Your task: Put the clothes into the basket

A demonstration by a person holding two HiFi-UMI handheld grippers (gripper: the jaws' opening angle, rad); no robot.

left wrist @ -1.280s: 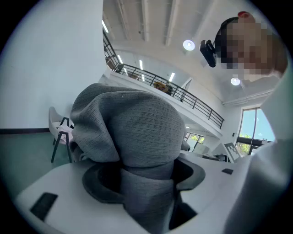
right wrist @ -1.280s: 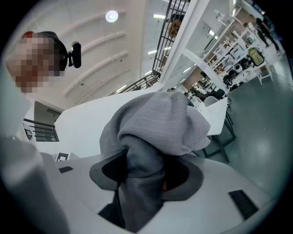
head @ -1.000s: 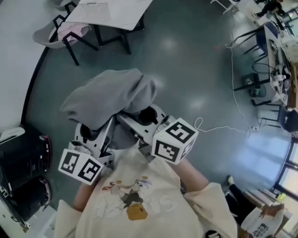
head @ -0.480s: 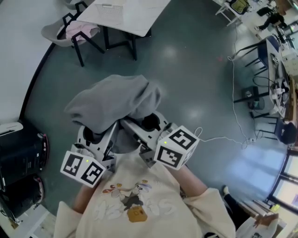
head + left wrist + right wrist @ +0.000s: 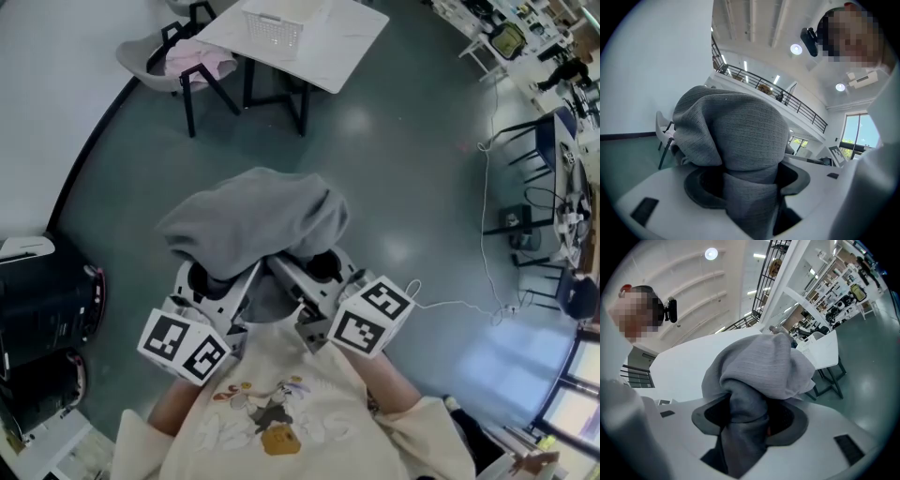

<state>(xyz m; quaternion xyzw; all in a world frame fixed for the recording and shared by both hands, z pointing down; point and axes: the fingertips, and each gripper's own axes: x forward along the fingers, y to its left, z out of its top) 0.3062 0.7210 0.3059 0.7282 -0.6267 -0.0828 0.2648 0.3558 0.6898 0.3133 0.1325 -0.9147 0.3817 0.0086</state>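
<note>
Fingers [image 5: 246, 286], left gripper [image 5: 223, 286], right gripper [image 5: 314, 274]: clamping grey garment [image 5: 253, 220].

Big open-plan lab/research hall, not a home. Polished grey-green floor [image 5: 403, 141] is stretching wide btwn sparse furniture: a white table [image 5: 352, 42] and a grey shell chair [image 5: 141, 56] are standing alone near a curved white wall [image 5: 47, 94]. Along the R side, black-framed workstations [image 5: 539, 178] are carrying electronics & wiring, w/ a white cable [image 5: 484, 197] trailing loose across the floor. Black equip. cases [image 5: 42, 314] are sitting at L. In the gripper views, shelving racks [image 5: 834, 291] packed w/ gear are lining the bg, a railed mezzanine [image 5: 787, 96] is running overhead, round ceiling lights [image 5: 796, 48] are glowing high up, and a tall window [image 5: 862, 136] is letting in daylight.
</note>
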